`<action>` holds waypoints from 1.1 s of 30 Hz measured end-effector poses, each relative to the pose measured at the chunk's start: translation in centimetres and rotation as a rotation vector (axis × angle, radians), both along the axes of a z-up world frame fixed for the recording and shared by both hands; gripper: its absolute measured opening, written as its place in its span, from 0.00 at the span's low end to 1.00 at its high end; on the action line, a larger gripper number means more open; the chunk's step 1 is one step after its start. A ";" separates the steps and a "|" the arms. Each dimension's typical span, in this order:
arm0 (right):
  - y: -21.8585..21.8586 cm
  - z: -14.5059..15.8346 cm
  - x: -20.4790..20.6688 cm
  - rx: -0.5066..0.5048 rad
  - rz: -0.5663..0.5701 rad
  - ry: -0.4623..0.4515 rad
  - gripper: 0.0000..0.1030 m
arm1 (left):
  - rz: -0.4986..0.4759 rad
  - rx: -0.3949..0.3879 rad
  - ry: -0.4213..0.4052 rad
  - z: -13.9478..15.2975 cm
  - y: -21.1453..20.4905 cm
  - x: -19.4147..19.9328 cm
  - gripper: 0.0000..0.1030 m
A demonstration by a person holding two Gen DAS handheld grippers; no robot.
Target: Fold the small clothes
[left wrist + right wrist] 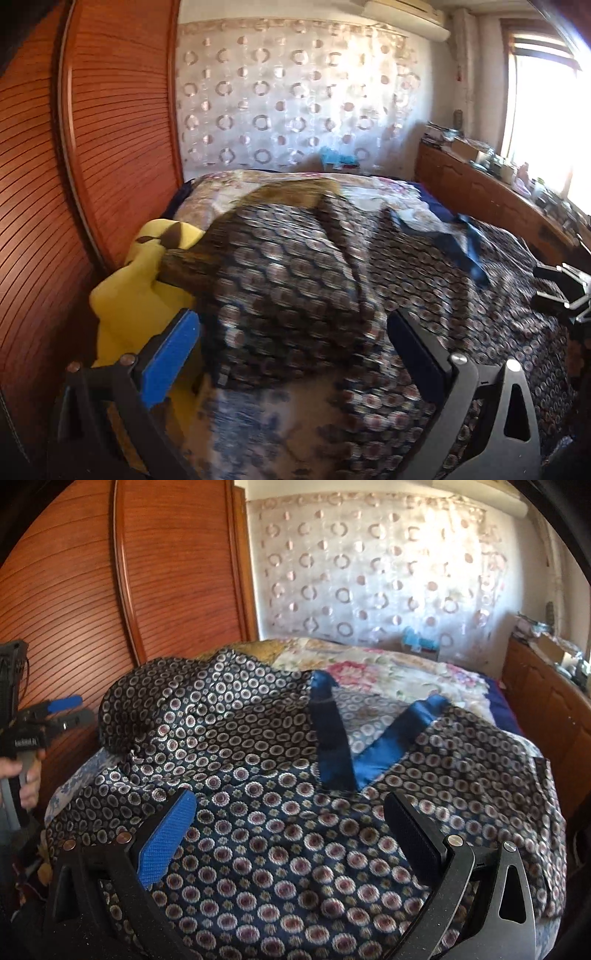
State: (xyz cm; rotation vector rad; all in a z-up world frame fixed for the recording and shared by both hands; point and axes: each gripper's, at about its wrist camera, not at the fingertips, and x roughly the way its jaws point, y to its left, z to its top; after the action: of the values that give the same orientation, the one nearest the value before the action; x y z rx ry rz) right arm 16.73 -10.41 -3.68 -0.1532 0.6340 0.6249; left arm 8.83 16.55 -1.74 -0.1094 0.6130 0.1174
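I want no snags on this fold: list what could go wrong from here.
1. Both the left gripper and right gripper have open jaws and hold nothing, so the slippery-looking patterned garment may bunch when pinched.
2. The garment lies rumpled over the bed, its blue trim folded back; a fold now would likely trap creases.
3. The yellow plush toy touches the garment's edge and might get dragged.

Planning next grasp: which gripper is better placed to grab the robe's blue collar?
Right, probably. The right gripper is open over the robe, facing the collar. The left gripper is nearer the yellow plush.
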 end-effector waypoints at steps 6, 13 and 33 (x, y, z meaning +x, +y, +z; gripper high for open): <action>1.1 -0.6 2.7 0.003 0.024 0.060 1.00 | 0.014 -0.080 0.015 -0.6 3.2 1.6 0.84; 2.1 -1.6 5.6 -0.008 0.031 0.123 1.00 | 0.007 -0.136 0.097 -2.8 4.6 3.4 0.48; -2.4 -1.5 8.8 0.026 -0.064 0.172 1.00 | -0.239 -0.041 0.011 5.5 -3.2 6.8 0.00</action>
State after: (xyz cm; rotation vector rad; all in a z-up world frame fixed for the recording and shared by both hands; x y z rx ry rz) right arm 25.56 -12.78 -5.18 -0.0548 0.7930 0.5884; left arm 15.67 13.37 3.75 -0.0748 0.6347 -0.1258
